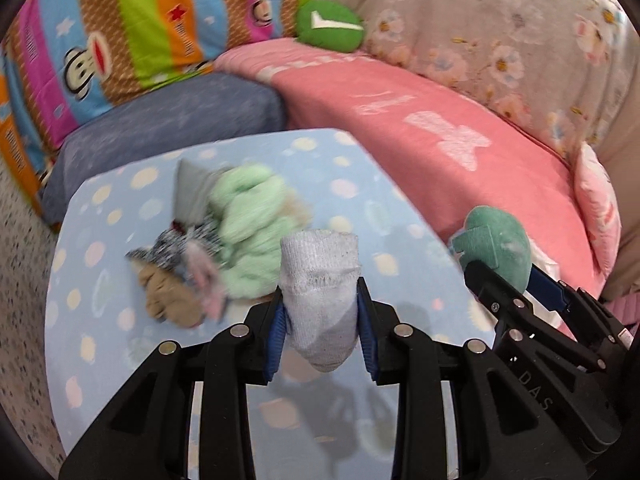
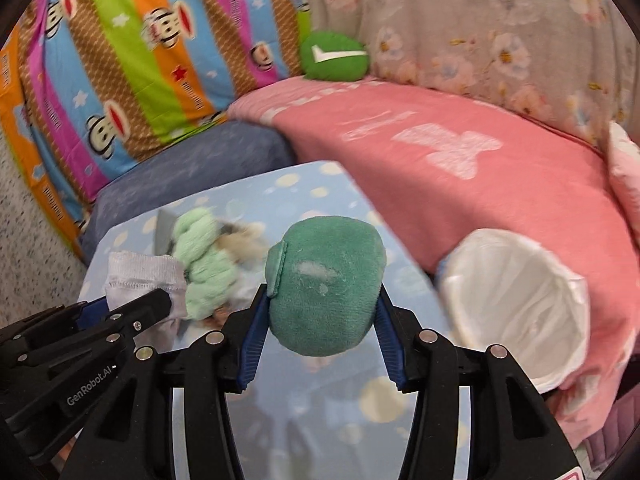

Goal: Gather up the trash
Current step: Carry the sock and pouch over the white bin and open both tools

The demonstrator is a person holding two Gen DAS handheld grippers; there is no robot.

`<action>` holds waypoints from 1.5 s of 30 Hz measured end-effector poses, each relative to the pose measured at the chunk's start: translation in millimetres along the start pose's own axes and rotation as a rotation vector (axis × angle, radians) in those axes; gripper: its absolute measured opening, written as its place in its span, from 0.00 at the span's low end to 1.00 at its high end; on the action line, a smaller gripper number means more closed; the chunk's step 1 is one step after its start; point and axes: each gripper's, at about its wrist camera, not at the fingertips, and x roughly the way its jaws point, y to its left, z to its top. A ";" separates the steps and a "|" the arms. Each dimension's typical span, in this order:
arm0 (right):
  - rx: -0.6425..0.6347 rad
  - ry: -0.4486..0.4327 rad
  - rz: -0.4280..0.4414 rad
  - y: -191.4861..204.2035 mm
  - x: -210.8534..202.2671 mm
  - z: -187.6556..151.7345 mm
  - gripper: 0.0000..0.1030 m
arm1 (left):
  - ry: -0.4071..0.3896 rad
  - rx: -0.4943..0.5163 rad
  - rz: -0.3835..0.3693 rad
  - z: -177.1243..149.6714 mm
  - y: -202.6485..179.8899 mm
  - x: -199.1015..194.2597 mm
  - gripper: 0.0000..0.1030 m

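Note:
My left gripper is shut on a white-grey sock and holds it above the dotted light-blue table. My right gripper is shut on a dark green plush item; it also shows in the left wrist view at the right. A pile of socks and cloths, with a light green one on top, lies on the table just beyond the left gripper. A white-lined bin stands at the table's right edge, to the right of the right gripper.
A pink-covered sofa runs along the back and right. A blue-grey cushion, a striped monkey-print quilt and a bright green round cushion lie behind the table. Speckled floor is on the left.

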 end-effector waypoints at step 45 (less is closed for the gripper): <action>0.271 -0.065 -0.350 -242.1 -19.3 17.5 0.75 | -0.071 0.198 -0.243 62.3 -233.5 52.8 0.82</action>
